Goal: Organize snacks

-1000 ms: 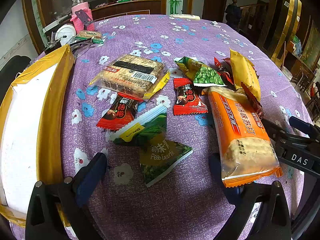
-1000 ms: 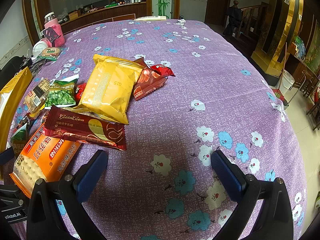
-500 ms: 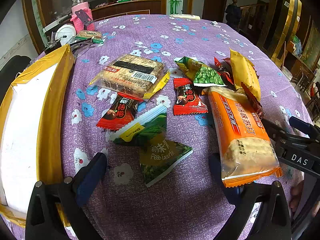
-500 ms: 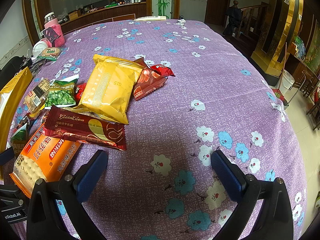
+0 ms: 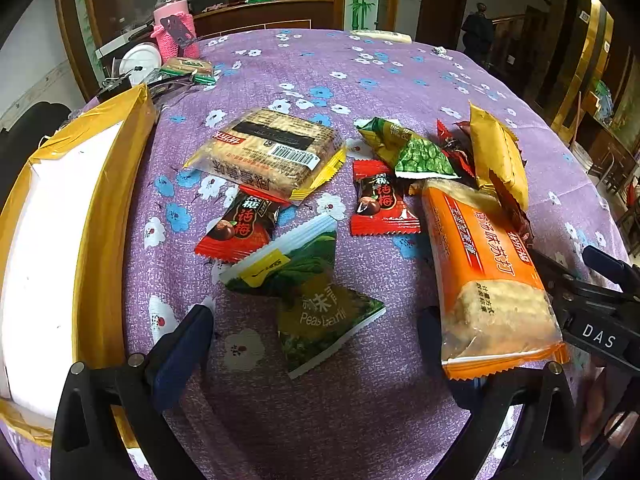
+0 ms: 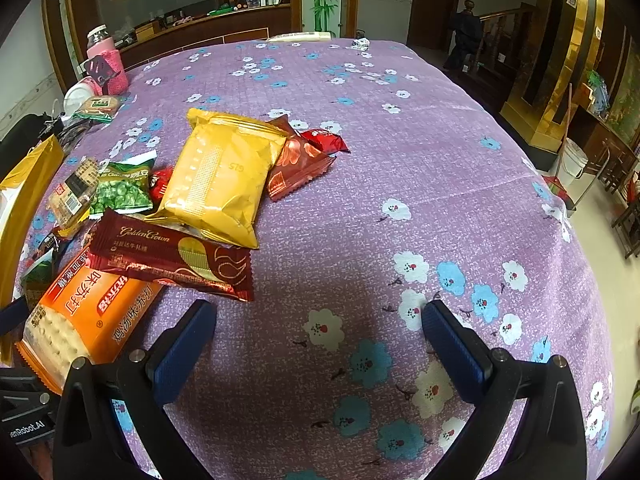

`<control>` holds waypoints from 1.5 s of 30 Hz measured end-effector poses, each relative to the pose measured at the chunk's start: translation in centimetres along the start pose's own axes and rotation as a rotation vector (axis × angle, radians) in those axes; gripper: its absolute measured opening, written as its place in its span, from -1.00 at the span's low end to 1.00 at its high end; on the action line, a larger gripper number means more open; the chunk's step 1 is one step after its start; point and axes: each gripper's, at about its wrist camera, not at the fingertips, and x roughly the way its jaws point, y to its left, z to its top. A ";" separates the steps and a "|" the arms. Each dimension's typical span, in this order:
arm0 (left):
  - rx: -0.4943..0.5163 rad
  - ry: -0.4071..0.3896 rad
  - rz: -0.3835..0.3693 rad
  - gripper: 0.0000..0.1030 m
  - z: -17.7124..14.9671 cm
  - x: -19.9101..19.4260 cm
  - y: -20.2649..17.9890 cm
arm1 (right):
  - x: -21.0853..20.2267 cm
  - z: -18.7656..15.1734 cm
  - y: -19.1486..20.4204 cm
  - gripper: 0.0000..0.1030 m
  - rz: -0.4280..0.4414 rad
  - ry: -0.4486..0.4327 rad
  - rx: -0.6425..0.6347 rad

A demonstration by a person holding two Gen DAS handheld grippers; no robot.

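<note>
Snack packets lie on a purple flowered tablecloth [image 5: 360, 72]. In the left wrist view my left gripper [image 5: 316, 336] is open over a green pea packet [image 5: 320, 312]. Beyond lie another green packet [image 5: 288, 260], two red candy packets [image 5: 240, 228] [image 5: 380, 204], a clear cracker pack [image 5: 272, 152] and an orange cracker pack [image 5: 488, 272]. In the right wrist view my right gripper [image 6: 320, 336] is open and empty over bare cloth, right of the orange pack [image 6: 88, 312], a dark red GoldenCrown bar [image 6: 168, 256] and a yellow bag [image 6: 220, 180].
A yellow-rimmed white box [image 5: 52, 240] stands at the left table edge. A pink-sleeved jar [image 5: 176, 28], a white lid [image 5: 140, 60] and a green packet [image 5: 188, 68] sit at the far left. The right gripper's body [image 5: 592, 312] shows beside the orange pack.
</note>
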 end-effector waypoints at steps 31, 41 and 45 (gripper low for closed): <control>0.021 -0.019 -0.307 0.09 -1.2 -6.3 7.3 | -1.5 0.8 8.1 0.77 0.294 0.124 0.054; 0.022 -0.022 -0.291 0.09 -1.1 -6.6 7.6 | -0.7 0.8 10.0 0.29 0.147 0.075 -0.112; 0.015 -0.013 -0.299 0.09 -0.6 -6.5 7.3 | -1.5 0.0 8.6 0.14 0.177 0.076 -0.133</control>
